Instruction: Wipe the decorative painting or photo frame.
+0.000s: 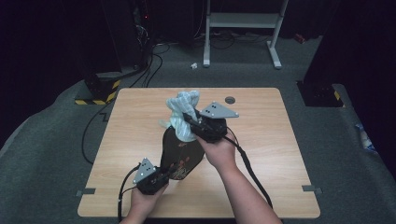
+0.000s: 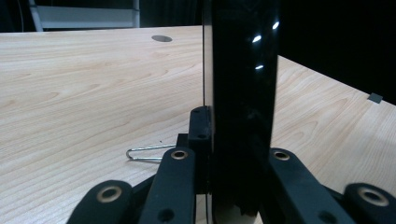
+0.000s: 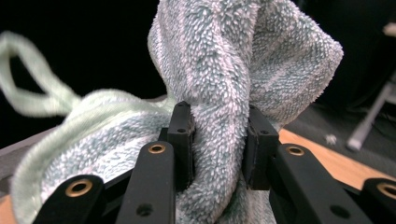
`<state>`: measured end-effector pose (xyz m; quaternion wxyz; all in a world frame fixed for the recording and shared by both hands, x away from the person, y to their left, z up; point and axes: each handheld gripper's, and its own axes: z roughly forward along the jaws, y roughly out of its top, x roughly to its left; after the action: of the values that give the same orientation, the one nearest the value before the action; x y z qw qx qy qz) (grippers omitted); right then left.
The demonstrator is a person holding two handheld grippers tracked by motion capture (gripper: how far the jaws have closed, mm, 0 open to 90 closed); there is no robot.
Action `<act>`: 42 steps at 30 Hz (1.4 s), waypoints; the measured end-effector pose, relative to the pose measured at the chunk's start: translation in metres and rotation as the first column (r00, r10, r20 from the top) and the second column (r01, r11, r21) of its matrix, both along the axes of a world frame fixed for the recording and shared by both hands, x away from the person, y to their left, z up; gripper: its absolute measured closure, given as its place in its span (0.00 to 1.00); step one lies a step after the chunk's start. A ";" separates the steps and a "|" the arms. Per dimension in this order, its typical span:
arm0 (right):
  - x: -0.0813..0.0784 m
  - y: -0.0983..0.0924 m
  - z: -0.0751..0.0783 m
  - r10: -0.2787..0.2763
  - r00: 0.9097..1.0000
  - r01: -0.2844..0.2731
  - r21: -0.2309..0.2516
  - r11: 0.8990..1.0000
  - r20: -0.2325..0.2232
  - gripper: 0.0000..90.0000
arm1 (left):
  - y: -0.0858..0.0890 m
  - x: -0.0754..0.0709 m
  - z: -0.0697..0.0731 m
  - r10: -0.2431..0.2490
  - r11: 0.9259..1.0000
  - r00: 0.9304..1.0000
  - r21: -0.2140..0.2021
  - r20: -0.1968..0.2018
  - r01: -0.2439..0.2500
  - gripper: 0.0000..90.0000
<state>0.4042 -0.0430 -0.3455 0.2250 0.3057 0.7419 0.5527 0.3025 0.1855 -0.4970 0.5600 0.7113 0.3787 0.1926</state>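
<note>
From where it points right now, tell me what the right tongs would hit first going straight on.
The pale green towel itself: the right tongs are already shut on a bunched fold, and more towel rises just ahead. Past it looks like dark floor, though depth is unclear.

Wooden table, wire clip

A glossy black flat bag with a reddish-gold printed pattern stands on edge near the wooden table's front. A fluffy pale mint-green terry towel is bunched up and rises out of the bag's far end, its loop hanging free.
</note>
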 end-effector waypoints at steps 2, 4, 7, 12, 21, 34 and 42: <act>0.012 -0.011 -0.010 -0.039 0.999 0.039 0.008 0.999 -0.030 0.76 | 0.000 0.000 0.000 -0.001 1.000 1.000 0.000 0.000 0.001 0.89; 0.020 -0.021 -0.019 -0.097 0.995 0.097 -0.016 0.995 -0.028 0.77 | 0.000 0.000 0.000 -0.001 1.000 1.000 0.000 0.004 0.001 0.89; 0.029 -0.035 -0.030 -0.124 0.989 0.124 -0.002 0.992 -0.075 0.77 | 0.000 0.000 0.000 -0.003 1.000 1.000 -0.002 0.003 0.003 0.89; 0.037 -0.048 -0.054 -0.122 0.981 0.123 -0.002 0.992 -0.154 0.78 | 0.000 0.001 -0.001 -0.008 1.000 1.000 -0.004 0.001 0.008 0.89; 0.026 -0.054 -0.105 -0.106 0.962 0.087 -0.082 0.993 -0.253 0.78 | 0.002 0.002 -0.002 -0.002 1.000 1.000 -0.018 -0.008 0.002 0.89; 0.023 -0.059 -0.080 -0.111 0.976 0.104 -0.046 0.994 -0.190 0.78 | 0.002 0.004 0.000 -0.011 1.000 1.000 -0.007 -0.018 0.011 0.89; 0.015 -0.049 -0.021 -0.065 0.996 0.065 -0.009 0.998 -0.057 0.77 | -0.001 0.005 0.001 -0.013 1.000 1.000 -0.001 -0.016 0.013 0.89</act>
<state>0.4196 -0.0922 -0.3661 0.2227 0.3444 0.7396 0.5337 0.3071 0.1842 -0.4959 0.5586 0.7150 0.3785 0.1830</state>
